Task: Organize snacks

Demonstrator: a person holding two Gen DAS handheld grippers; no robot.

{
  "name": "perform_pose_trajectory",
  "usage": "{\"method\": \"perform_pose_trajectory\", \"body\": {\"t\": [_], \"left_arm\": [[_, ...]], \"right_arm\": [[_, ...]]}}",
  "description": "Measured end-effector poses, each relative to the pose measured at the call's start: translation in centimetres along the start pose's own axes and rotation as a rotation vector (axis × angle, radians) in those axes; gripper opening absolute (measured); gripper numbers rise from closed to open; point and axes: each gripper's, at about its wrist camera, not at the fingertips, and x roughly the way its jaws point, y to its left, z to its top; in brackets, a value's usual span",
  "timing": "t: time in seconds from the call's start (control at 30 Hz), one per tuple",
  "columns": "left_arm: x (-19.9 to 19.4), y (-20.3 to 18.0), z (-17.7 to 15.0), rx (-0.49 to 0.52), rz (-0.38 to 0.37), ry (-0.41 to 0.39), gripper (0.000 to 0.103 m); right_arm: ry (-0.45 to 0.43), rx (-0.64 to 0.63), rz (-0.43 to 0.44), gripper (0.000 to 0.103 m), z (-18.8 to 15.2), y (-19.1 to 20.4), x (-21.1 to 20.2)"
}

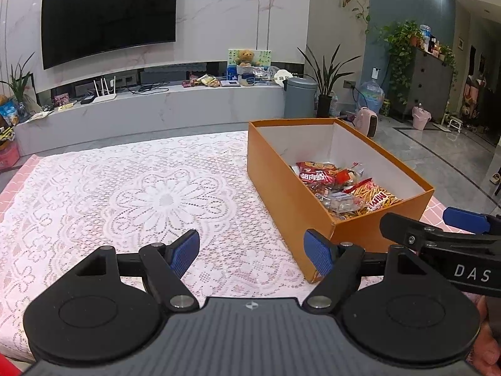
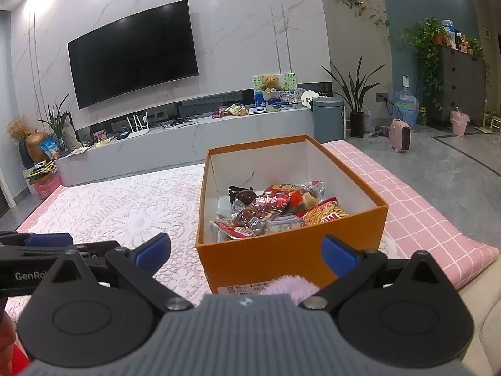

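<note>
An orange cardboard box [image 1: 281, 188] with a white inside stands on the lace-covered table, right of centre; it also shows in the right wrist view [image 2: 263, 257]. Inside lie several snack packets [image 1: 341, 188], red and clear wrappers and a yellow-red stick-snack bag [image 2: 325, 213]. My left gripper [image 1: 252, 253] is open and empty, low over the lace just left of the box's near corner. My right gripper [image 2: 245, 250] is open and empty, in front of the box's near wall. The right gripper's side shows in the left wrist view [image 1: 438, 235].
The white lace cloth [image 1: 141, 194] covers a pink checked tablecloth [image 2: 416, 213]. A fluffy pink thing [image 2: 291, 283] lies by the box's near wall. Beyond the table are a TV console [image 1: 156, 106], a grey bin [image 1: 300, 97] and a potted plant [image 1: 325, 94].
</note>
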Motion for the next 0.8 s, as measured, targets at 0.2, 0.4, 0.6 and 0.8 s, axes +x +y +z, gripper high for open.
{"method": "perform_pose_trajectory", "body": {"t": [0.2,0.4,0.6,0.8], "left_arm": [[0.19,-0.27,-0.03,0.008,0.011,0.004,0.089],[0.39,-0.22,-0.08,0.007,0.018,0.015,0.089],[0.51,-0.11,-0.02,0.001,0.023,0.019,0.089],[0.54,-0.03,-0.03,-0.003,0.020,0.022,0.089]], "right_arm": [[0.011,0.004,0.004,0.100,0.06,-0.05,0.24],[0.013,0.004,0.005,0.100,0.05,-0.07,0.27],[0.016,0.002,0.005,0.100,0.12,-0.12,0.35],[0.017,0.003,0.005,0.100,0.10,-0.11,0.37]]}}
